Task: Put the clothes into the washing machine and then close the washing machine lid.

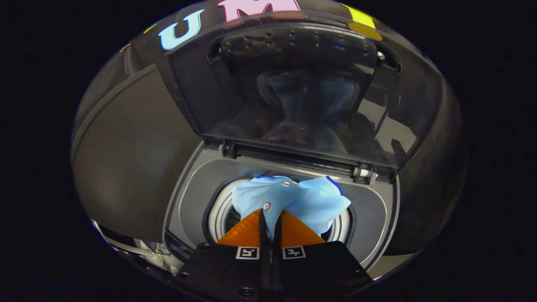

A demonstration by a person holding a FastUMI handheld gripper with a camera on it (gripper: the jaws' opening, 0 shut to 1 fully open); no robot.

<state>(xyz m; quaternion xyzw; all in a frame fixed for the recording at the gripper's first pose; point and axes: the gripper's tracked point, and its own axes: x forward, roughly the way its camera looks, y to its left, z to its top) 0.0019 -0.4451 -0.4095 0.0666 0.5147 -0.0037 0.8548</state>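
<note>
A light blue buttoned garment (pixel 293 201) hangs bunched over the round drum opening (pixel 218 216) of a grey top-loading washing machine (pixel 193 188). My gripper (pixel 270 218) is shut on a fold of that cloth, close to a white button, with both fingers pressed together on it. The garment spreads just ahead of the fingertips and hides most of the drum. The machine's dark glossy lid (pixel 302 88) stands raised behind the opening and mirrors the blue cloth.
The lid's hinges (pixel 228 149) sit along the back edge of the tub surround. A dark panel of the machine's top (pixel 130 159) lies to the left. Pale cloth items (pixel 157 251) lie low on the left beside the machine.
</note>
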